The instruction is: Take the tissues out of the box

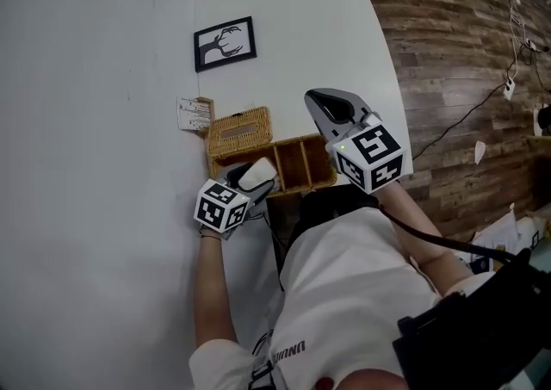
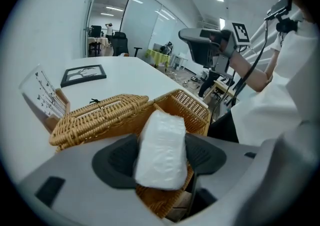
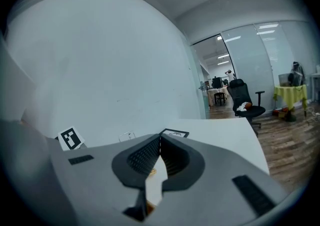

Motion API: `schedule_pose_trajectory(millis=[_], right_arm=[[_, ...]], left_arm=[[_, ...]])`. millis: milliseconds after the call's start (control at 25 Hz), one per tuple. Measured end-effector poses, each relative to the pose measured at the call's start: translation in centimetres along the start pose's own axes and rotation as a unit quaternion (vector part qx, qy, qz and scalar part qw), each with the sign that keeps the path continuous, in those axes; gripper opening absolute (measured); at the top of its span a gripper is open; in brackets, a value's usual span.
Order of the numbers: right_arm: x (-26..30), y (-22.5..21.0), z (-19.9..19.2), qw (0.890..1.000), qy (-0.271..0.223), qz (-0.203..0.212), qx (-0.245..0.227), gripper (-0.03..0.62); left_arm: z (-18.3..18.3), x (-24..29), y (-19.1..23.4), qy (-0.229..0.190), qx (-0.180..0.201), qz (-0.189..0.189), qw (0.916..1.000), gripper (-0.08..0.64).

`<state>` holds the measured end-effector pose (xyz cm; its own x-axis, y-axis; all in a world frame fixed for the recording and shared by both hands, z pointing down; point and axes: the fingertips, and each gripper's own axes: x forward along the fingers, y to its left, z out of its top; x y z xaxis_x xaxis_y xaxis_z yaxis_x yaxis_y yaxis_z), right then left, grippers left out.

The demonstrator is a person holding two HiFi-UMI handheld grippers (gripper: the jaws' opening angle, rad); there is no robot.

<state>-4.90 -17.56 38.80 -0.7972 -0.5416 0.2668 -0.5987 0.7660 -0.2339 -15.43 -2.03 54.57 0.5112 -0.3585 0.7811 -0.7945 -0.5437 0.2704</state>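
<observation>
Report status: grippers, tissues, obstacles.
Left gripper shut on tissues, at the open box. Right gripper shut, empty. Nothing in the way.

Table: white table (image 1: 293, 1) with a rounded far-right corner, set against a white wall on its left.
Far part: black-framed picture (image 1: 225, 43) of dark antlers, lying flat near the wall.
Near edge: light-brown woven wicker box (image 1: 303, 166), with open compartments at the right and a closed wicker lid (image 1: 238, 130) at the far left.
Left of the lid: small wooden holder (image 1: 205, 112) with a printed white card (image 1: 188, 113), just beside it.
Floor: brown wood-plank floor (image 1: 448, 52) on the right, with a dark cable (image 1: 469, 113) lying on it.
</observation>
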Motion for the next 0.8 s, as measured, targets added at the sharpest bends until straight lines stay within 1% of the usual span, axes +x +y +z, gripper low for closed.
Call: schedule_pose_trajectory(millis=[400,600,800], right_arm=[[0.55,0.01,-0.11,1.000,0.005,-0.013,-0.002,0.020],[0.39,-0.18,0.25,1.000,0.005,-0.018,0.001,0.020],[0.41,0.05,0.16,1.000,0.008,-0.015,-0.003,0.020]], left_arm=[[0.08,-0.24,0.40,-0.013,-0.003,-0.007,0.9999,0.249],[0.28,-0.37,0.09,-0.013,0.004,-0.008,0.9999,0.239],[0.79,-1.00,0.22,-0.019,-0.004,-0.008,0.9998,0.235]])
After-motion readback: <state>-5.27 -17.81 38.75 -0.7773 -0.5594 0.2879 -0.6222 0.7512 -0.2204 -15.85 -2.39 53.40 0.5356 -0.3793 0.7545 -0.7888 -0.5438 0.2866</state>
